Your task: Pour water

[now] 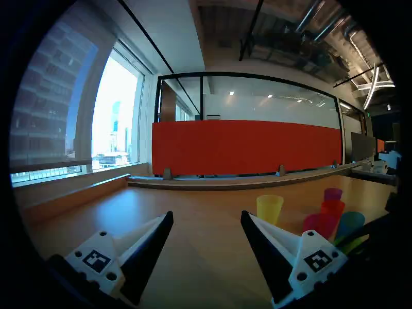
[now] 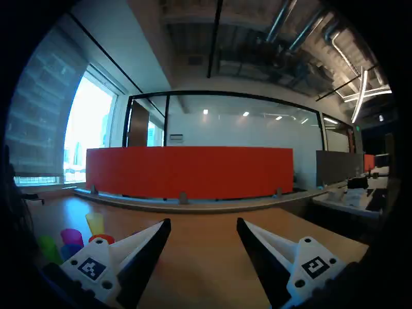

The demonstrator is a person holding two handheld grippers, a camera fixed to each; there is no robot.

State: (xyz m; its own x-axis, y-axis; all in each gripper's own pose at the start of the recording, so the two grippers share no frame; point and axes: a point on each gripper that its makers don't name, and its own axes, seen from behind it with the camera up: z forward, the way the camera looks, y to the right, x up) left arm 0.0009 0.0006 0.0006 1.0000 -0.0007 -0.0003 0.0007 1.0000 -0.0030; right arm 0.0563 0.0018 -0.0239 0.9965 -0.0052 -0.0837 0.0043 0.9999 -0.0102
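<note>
The wooden table (image 1: 206,252) runs up to the red partition (image 1: 247,147). The left gripper (image 1: 206,222) and right gripper (image 2: 202,229) face the partition, jaws spread wide, holding nothing. The coloured cups (image 1: 332,207) stand upright on the table before the partition, with the yellow cup (image 1: 269,207) slightly apart from them.

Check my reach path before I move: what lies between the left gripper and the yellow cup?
Bare wooden table, in the left gripper view: nothing stands between the open left gripper and the yellow cup.
</note>
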